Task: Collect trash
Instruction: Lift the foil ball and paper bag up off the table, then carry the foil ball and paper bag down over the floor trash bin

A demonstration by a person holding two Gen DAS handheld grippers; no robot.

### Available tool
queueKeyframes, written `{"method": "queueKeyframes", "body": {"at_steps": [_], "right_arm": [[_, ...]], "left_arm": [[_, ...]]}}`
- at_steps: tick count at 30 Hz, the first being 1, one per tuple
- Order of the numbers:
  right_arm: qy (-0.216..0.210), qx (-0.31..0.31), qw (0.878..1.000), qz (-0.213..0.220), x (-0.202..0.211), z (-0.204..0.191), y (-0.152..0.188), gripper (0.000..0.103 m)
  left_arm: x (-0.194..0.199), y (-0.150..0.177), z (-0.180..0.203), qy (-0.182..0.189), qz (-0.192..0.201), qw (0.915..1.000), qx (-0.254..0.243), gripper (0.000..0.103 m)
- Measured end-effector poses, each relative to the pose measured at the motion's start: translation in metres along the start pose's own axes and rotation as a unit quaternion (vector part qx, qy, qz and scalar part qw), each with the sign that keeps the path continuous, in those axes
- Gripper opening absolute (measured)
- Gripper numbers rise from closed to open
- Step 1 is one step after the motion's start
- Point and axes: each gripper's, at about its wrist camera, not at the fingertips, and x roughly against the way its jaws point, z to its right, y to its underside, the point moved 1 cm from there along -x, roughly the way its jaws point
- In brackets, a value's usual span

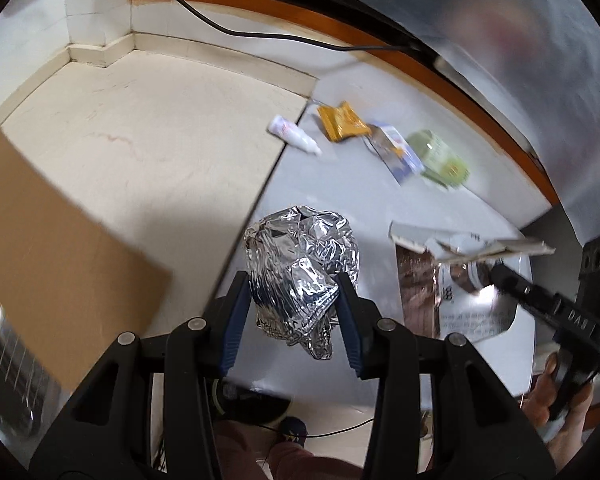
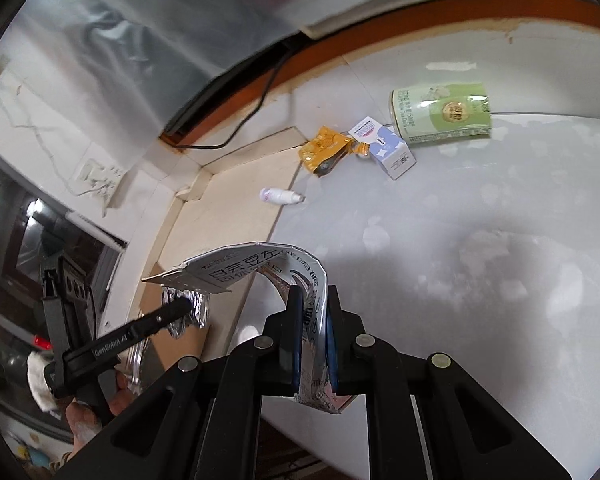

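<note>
With the left gripper (image 1: 296,312) pinching the foil ball (image 1: 300,264) and the right gripper (image 2: 312,340) clamped on the flattened carton (image 2: 252,272), the cardboard box (image 1: 52,248) lies left of both, nearer the left hand.

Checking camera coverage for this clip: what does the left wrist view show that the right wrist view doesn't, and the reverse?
Only the left wrist view shows the left gripper shut on the crumpled foil ball head-on, and a broad brown cardboard sheet on the floor.

Only the right wrist view shows the right gripper shut on the flattened printed carton close up, with readable label text on the green can.

Both show the orange wrapper, small white bottle, blue-and-white box and white tabletop.
</note>
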Motion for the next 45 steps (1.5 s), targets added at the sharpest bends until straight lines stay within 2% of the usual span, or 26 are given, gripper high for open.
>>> {"method": "queueKeyframes", "body": {"at_steps": [5, 11, 16, 24, 28, 33, 39, 45], "right_arm": [[-0.025, 0.03, 0.999, -0.004, 0.052, -0.006, 0.035, 0.009], [-0.042, 0.068, 0.996, -0.035, 0.093, -0.005, 0.081, 0.009], [-0.038, 0.093, 0.993, -0.067, 0.108, 0.004, 0.124, 0.009], [-0.002, 0.123, 0.987, -0.099, 0.101, 0.014, 0.191, 0.009], [0.03, 0.135, 0.984, -0.112, 0.081, 0.021, 0.224, 0.009], [0.073, 0.128, 0.98, -0.133, 0.043, 0.045, 0.272, 0.009], [0.116, 0.064, 0.979, -0.154, -0.025, 0.098, 0.334, 0.009], [0.156, -0.029, 0.974, -0.162, -0.116, 0.162, 0.394, 0.009]], "left_arm": [[0.039, 0.063, 0.02, -0.012, 0.006, 0.9999, 0.003, 0.039], [0.061, 0.136, 0.04, -0.036, 0.007, 0.9991, 0.02, 0.039], [0.059, 0.189, 0.05, -0.064, -0.014, 0.9978, 0.012, 0.039], [0.028, 0.246, 0.047, -0.083, -0.063, 0.9946, -0.008, 0.039], [-0.006, 0.274, 0.034, -0.086, -0.095, 0.9917, -0.008, 0.039], [-0.065, 0.311, 0.004, -0.073, -0.139, 0.9875, 0.02, 0.039], [-0.145, 0.358, -0.033, -0.073, -0.169, 0.9823, 0.036, 0.039], [-0.245, 0.403, -0.066, -0.073, -0.195, 0.977, 0.045, 0.039]]}}
